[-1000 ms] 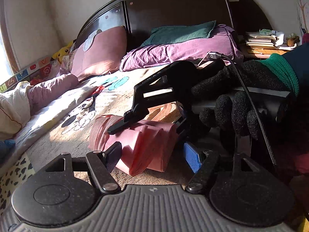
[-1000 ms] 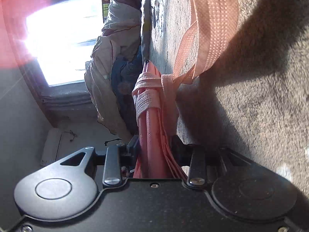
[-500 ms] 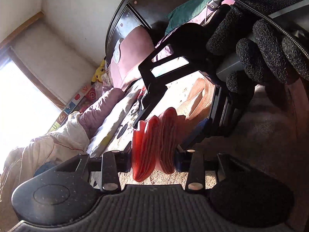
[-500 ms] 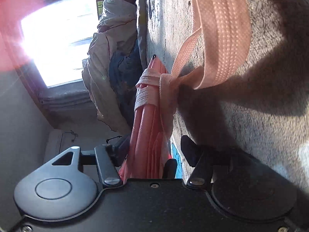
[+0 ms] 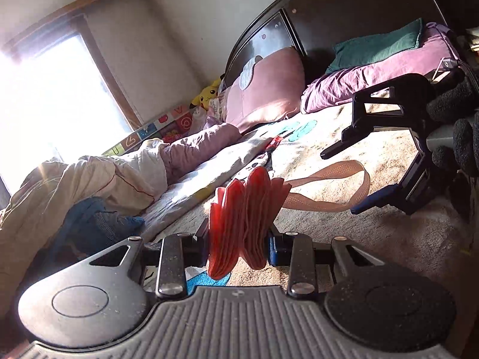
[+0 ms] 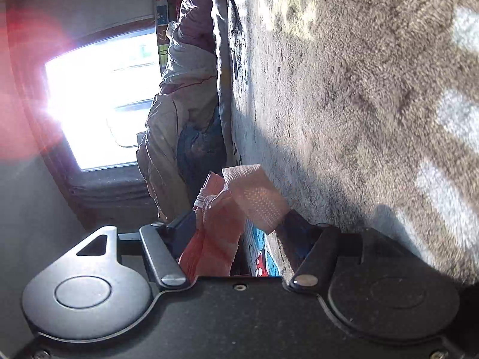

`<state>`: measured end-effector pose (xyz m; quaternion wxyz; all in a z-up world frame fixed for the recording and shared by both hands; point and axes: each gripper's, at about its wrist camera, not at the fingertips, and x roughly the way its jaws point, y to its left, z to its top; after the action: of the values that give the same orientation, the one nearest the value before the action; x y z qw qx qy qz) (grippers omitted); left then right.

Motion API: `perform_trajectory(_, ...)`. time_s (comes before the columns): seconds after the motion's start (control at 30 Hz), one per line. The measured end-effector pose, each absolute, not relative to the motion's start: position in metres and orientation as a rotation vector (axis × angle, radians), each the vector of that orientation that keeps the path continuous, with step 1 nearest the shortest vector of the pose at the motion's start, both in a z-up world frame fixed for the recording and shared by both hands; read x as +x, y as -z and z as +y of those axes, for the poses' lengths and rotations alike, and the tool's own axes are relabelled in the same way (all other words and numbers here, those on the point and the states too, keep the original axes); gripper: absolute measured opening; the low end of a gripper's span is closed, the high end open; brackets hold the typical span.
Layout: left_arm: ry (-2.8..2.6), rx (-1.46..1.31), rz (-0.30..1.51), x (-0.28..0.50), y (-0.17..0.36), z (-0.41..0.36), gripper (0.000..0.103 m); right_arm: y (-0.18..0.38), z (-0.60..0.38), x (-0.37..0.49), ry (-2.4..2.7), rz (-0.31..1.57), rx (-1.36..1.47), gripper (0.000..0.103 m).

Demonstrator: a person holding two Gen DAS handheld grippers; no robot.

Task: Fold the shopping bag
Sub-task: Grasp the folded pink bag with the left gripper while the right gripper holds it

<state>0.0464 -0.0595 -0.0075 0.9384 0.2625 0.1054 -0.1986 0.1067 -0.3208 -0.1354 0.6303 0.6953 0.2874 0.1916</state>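
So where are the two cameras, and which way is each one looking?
Left wrist: sits on the left tongs, looks along the bed toward the headboard; shows those tongs shut on the pink bag, plus the right tongs open in a gloved hand.
Right wrist: sits on the right tongs, turned sideways, faces the window; the tongs are open.
Shared: bag, window.
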Motion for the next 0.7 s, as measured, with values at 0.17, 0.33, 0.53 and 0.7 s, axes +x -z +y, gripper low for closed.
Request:
perform_trajectory(0.17,0.383,0.479,0.251,0.042,0.004,-0.039,0.034,0.121,-0.309,0.116,-0.46,0.641,1.477,0.068)
perform_trajectory(0.33,0.381,0.48,0.278,0.043,0.012,-0.033,0.034,0.099,-0.297,0.128,-0.539,0.637,1.252,0.06)
perform_trajectory(0.53,0.368,0.465,0.319,0.049,0.018,-0.029,0.034,0.097,-0.282,0.129,-0.605,0.673,1.117,0.024)
perform_trajectory(0.7,0.385,0.991,0.283,0.039,0.046,-0.068,0.034,0.095,-0.282,0.131,-0.67,0.624,1.087,0.008)
